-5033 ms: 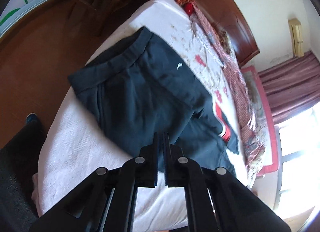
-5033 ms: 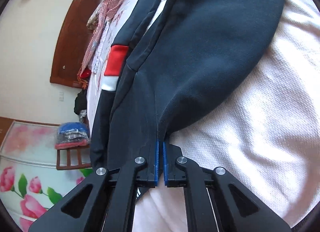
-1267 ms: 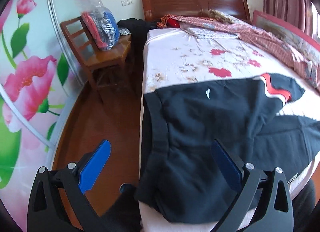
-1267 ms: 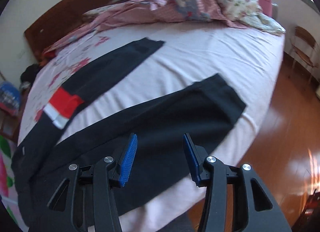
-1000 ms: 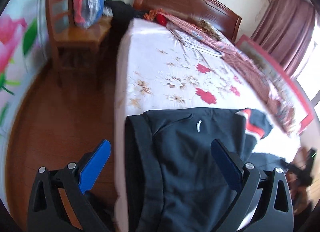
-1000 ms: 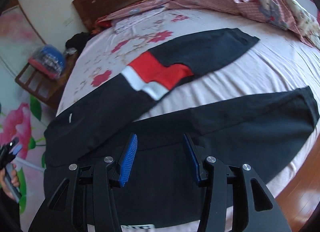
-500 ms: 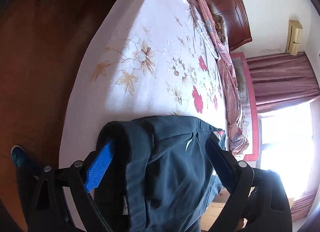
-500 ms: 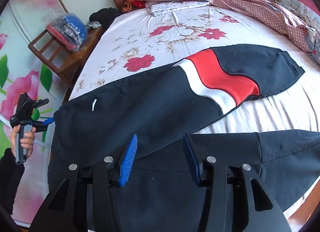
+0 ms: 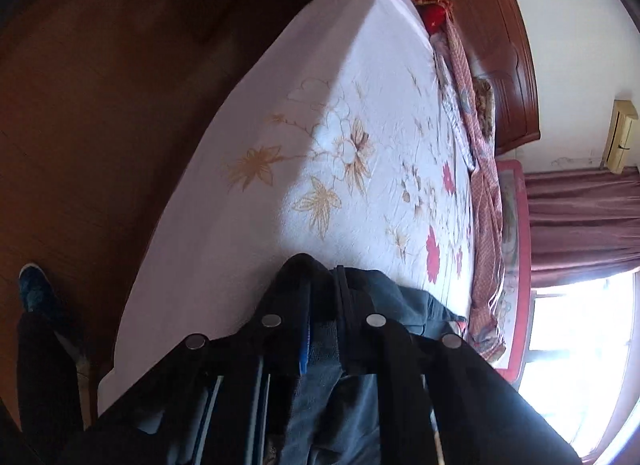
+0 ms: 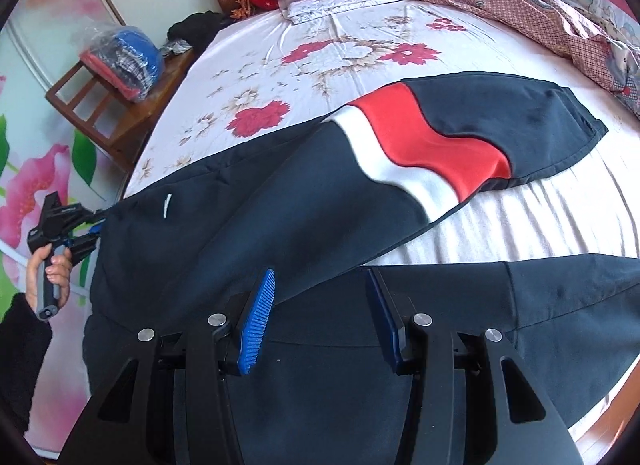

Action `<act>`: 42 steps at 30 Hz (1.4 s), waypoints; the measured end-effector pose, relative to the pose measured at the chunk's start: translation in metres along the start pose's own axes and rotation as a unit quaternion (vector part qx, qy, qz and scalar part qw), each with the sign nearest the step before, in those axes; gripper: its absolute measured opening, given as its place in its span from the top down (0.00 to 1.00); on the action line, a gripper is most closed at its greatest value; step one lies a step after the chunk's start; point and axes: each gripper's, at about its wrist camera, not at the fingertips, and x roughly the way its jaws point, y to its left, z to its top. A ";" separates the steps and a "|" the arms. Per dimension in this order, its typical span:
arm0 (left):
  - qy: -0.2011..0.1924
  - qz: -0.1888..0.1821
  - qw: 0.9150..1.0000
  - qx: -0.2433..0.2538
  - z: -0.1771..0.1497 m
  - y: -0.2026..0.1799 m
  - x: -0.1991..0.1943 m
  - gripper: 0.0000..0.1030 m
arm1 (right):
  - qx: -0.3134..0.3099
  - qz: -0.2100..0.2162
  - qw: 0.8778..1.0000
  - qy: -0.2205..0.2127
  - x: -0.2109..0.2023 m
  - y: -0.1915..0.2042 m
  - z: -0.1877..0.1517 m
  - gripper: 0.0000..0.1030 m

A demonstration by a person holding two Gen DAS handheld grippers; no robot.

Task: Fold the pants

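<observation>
The bed (image 10: 560,225), under a pale sheet printed with red and tan flowers, carries the dark pants (image 10: 280,225), which lie spread across its near side. Only the right wrist view shows them whole: one leg with a red and white wavy band (image 10: 432,157) angles toward the far right side of the bed, the other leg runs along the near edge, and the waist end sits at the left edge. That view also shows the left gripper (image 10: 86,233) at the waist, held in a hand (image 10: 50,265) with a dark sleeve, and a wooden chair (image 10: 100,113) bearing a bagged bundle beside the bed. The left wrist view shows instead the close detail: the left gripper (image 9: 322,297) fingers have just been closing and now pinch a bunched ridge of the pants' waist fabric at the bed's edge, where half a second ago they stood wide on either side of it. It also takes in the wooden floor (image 9: 100,105) and headboard (image 9: 500,45). The right gripper (image 10: 320,297) hangs over the near leg with its blue-padded fingers parted and nothing between them, as they were a second ago.
</observation>
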 end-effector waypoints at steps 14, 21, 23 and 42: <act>-0.012 -0.270 0.959 0.086 -0.095 -0.086 -0.109 0.96 | 0.195 -0.056 0.978 0.055 0.042 -0.136 0.144 0.32; 0.031 -0.308 0.943 0.126 -0.137 -0.087 -0.140 0.97 | 0.299 -0.087 0.947 0.083 0.108 -0.170 0.191 0.32; 0.036 -0.312 0.941 0.128 -0.141 -0.082 -0.145 0.97 | 0.336 -0.092 0.934 0.084 0.121 -0.180 0.193 0.32; -0.064 -0.299 0.947 0.102 -0.114 -0.036 -0.197 0.97 | 0.308 0.125 0.937 -0.105 -0.007 -0.180 0.188 0.94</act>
